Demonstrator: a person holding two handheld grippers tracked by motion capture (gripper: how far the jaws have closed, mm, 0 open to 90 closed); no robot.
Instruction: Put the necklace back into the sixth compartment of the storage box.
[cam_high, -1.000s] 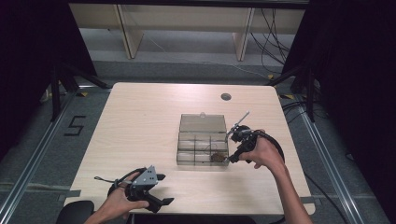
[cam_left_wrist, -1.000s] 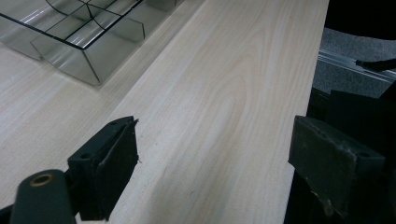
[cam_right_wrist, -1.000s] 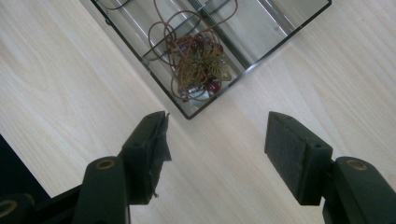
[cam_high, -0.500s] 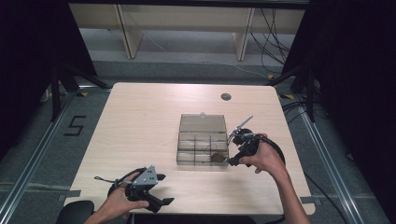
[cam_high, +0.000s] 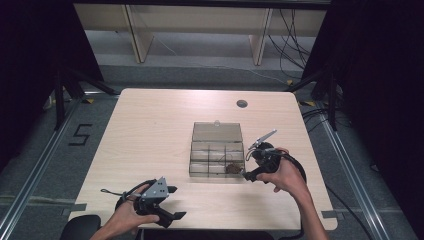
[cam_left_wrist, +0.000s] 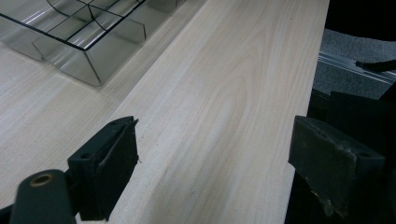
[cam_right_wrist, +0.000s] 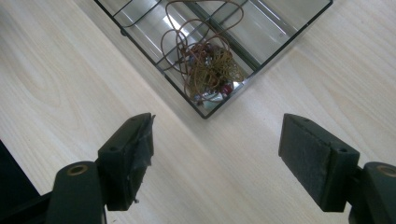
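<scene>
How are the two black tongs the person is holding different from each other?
The right tongs sit right beside the clear plastic compartment box, next to the corner compartment with the tangled brown cord necklace; the left tongs are far from the box, near the table's front edge. The right tongs' jaws have just been opening with nothing between them; the left tongs rest. Both are black, open and empty.
</scene>
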